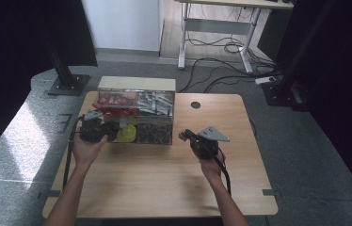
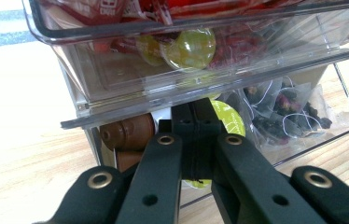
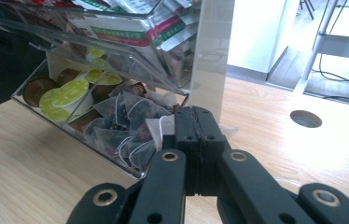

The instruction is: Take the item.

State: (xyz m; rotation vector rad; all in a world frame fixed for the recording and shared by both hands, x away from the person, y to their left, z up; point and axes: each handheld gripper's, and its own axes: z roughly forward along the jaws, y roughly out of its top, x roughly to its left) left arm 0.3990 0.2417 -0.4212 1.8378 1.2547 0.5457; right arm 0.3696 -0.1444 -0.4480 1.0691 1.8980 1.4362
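Clear organizer box [image 1: 136, 117] at centre of frame, left gripper [image 1: 102, 128] jaws together at its lower drawer, right gripper [image 1: 182, 136] jaws together, empty, just beside it

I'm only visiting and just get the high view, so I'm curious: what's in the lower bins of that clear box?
Observer: The left gripper view shows brown capsules and a green-lidded pod in one lower bin.
Operator: And the bin beside it?
Observer: Pyramid tea bags with strings, clear in the right gripper view.
Operator: Are the tools holding anything?
Observer: No. The left hand-held gripper and the right hand-held gripper each have jaws shut on nothing.
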